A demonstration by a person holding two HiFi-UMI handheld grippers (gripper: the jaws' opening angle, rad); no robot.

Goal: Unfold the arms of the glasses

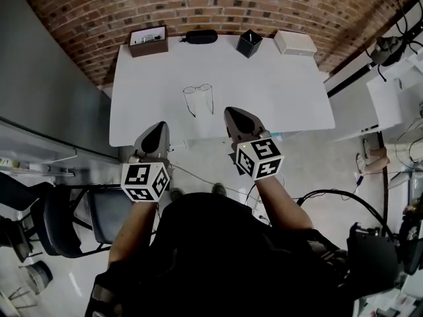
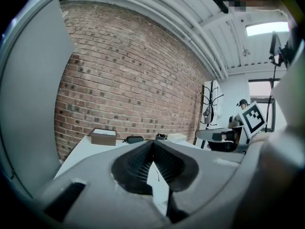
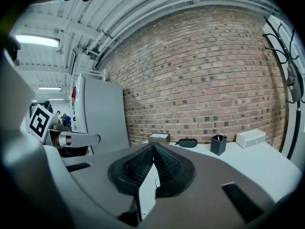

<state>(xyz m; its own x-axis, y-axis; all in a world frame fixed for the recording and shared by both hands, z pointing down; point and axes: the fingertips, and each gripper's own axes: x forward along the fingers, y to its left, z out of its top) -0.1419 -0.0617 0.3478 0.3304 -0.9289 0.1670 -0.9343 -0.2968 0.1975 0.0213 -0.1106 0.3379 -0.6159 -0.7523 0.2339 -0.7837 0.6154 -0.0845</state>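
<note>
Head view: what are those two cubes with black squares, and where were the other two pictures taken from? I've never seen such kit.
There is no robot. A person holds a tool with two jaws in each hand, and the cubes are part of those tools. The head view is from a camera on the person's head, looking down: left gripper on its left, right gripper on its right. The other two pictures come from a camera on each tool, looking along its jaws. Both are shut and empty. On the table lie glasses, arms apparently unfolded, with neither tool touching them. Along the far edge are a brown box, black case, black cup and white box.
</note>
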